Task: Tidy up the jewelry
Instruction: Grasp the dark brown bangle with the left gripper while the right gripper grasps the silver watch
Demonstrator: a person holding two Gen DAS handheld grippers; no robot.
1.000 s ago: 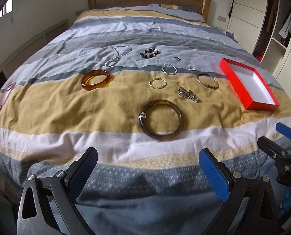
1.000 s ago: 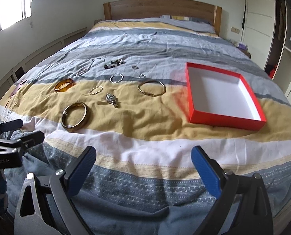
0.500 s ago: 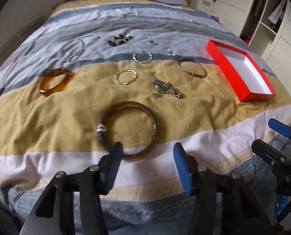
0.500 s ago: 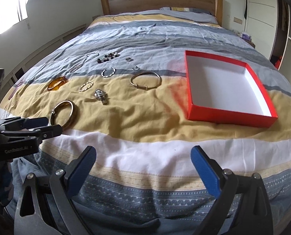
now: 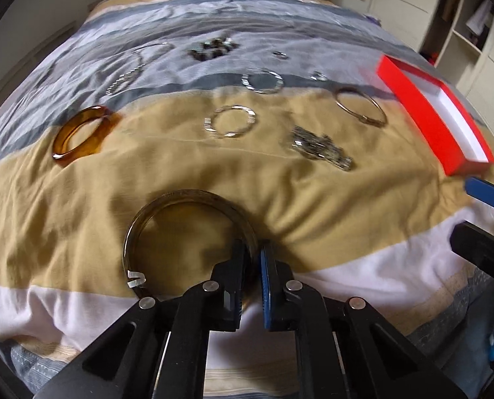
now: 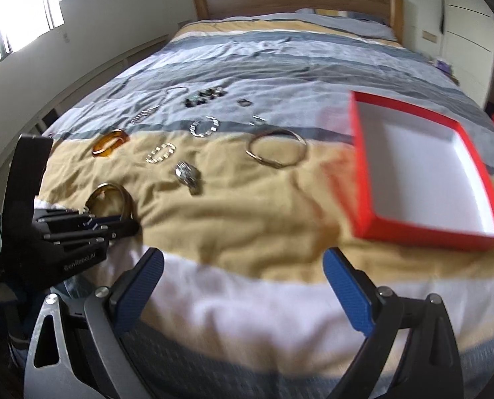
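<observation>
The left tongs (image 5: pixel 252 259) are closing on the dark bangle's (image 5: pixel 180 199) rim; the right tongs (image 6: pixel 243 274), beside the bangle, are gaping empty.

Left claw (image 5: pixel 252 259) closing on dark bangle (image 5: pixel 167 209), its near-right rim between the pads, on bed (image 5: pixel 80 199). Amber bangle (image 5: pixel 80 136) at 10 o'clock; red box (image 5: pixel 433 116) at 2 o'clock.
</observation>
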